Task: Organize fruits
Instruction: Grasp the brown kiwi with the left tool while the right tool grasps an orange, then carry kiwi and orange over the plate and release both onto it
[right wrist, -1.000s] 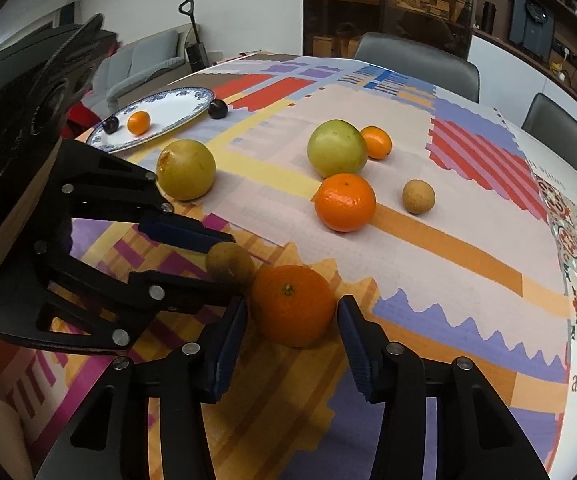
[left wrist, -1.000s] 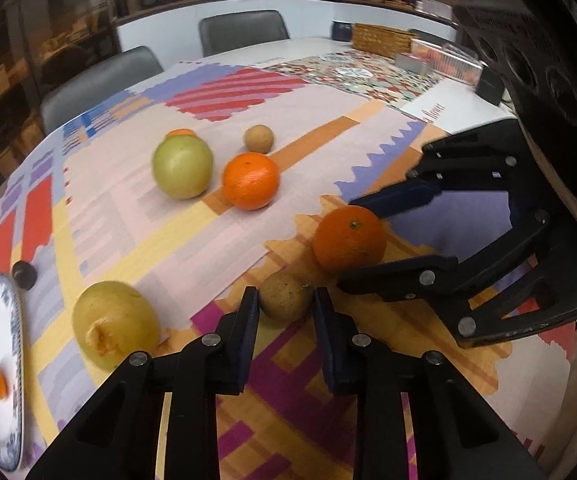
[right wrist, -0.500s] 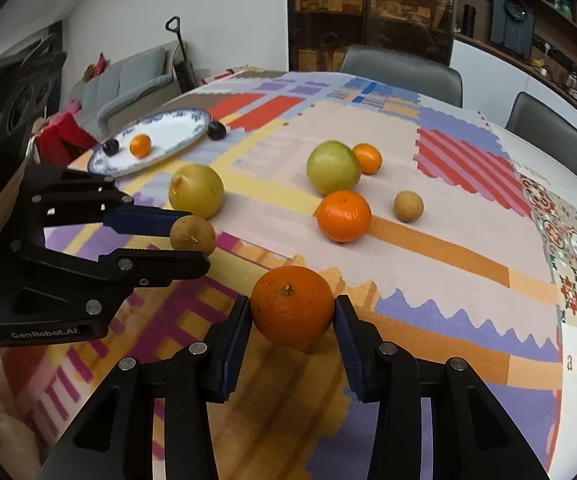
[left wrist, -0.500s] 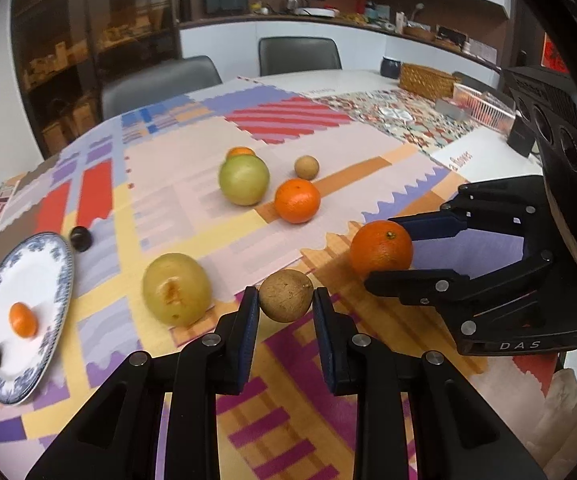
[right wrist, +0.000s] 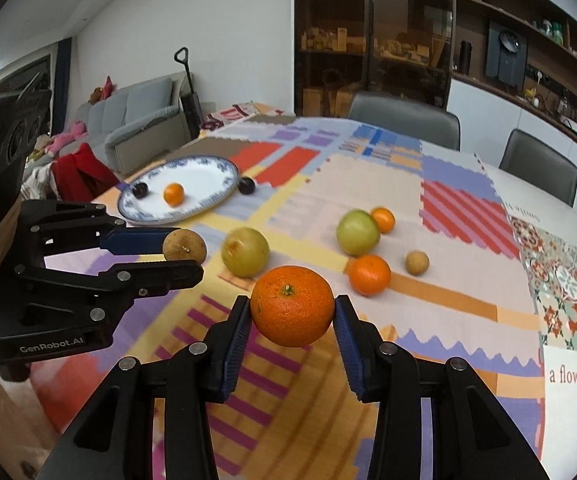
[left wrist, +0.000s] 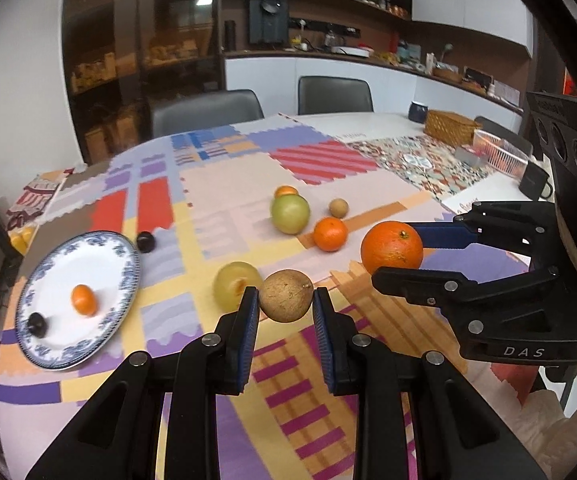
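Observation:
My left gripper [left wrist: 285, 300] is shut on a small round brown fruit [left wrist: 285, 295] and holds it above the patchwork tablecloth; the fruit also shows in the right wrist view [right wrist: 184, 245]. My right gripper [right wrist: 292, 312] is shut on a large orange [right wrist: 292, 306], lifted off the cloth; it also shows in the left wrist view [left wrist: 392, 247]. A blue-rimmed white plate [left wrist: 124, 248] at the left holds a small orange fruit [left wrist: 84, 300] and a dark plum [left wrist: 37, 324].
On the cloth lie a yellow-green fruit [left wrist: 230, 288], a green apple [left wrist: 289, 214], a tangerine [left wrist: 330, 234], a small brown fruit [left wrist: 338, 208], a small orange fruit [left wrist: 286, 191] and a dark plum [left wrist: 145, 241] beside the plate. A wicker basket [left wrist: 452, 128] and chairs stand at the far side.
Both grippers have risen, lifting the brown fruit and the large orange off the tablecloth. More of the room and the plate have come into view.

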A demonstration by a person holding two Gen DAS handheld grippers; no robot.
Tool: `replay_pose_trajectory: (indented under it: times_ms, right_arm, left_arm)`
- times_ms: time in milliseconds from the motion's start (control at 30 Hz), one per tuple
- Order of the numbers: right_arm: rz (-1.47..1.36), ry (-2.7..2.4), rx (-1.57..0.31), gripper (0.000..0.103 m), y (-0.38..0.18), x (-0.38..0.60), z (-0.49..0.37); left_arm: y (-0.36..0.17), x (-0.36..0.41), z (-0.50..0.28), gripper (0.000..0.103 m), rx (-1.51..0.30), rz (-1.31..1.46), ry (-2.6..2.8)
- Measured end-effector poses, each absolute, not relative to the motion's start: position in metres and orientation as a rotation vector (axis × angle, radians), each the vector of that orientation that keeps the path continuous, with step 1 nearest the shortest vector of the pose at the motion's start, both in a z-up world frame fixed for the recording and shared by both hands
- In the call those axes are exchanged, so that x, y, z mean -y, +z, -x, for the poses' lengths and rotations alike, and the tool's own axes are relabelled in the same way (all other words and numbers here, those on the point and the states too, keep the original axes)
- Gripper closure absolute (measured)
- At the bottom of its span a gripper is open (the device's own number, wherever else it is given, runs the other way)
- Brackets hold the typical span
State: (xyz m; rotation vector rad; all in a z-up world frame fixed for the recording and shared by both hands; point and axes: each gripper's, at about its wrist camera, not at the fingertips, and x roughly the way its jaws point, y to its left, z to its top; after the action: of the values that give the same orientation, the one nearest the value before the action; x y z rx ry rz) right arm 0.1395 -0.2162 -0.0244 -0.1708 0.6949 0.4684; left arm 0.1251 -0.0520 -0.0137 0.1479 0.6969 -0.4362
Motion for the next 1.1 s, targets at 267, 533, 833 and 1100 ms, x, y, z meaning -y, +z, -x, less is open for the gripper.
replay_pose_trajectory:
  times_ms: [267,533,833,1100]
  right_arm:
    - [0.148,0.494,-0.642,0.06,-0.005,0.192,-0.135]
    - [0.142,0.537,-0.607,0.06,0.012,0.162,-0.138]
    - [0.135,0.594,-0.587,0.06,0.024,0.126,-0.148]
    - [0.112,0.613,-0.586,0.06,0.03,0.092,-0.167]
  left_arm:
    - [0.003,0.022,-0.112,0.076,-0.645,-0.133,-0.345]
    - [0.017,-0.012,-0.106,0.076,-0.598,-0.111,-0.257]
    - [0.027,-0.047,-0.106,0.076,-0.55,-0.084,-0.175]
    - [0.03,-0.081,-0.123,0.076,-0.539,-0.066,-0.121]
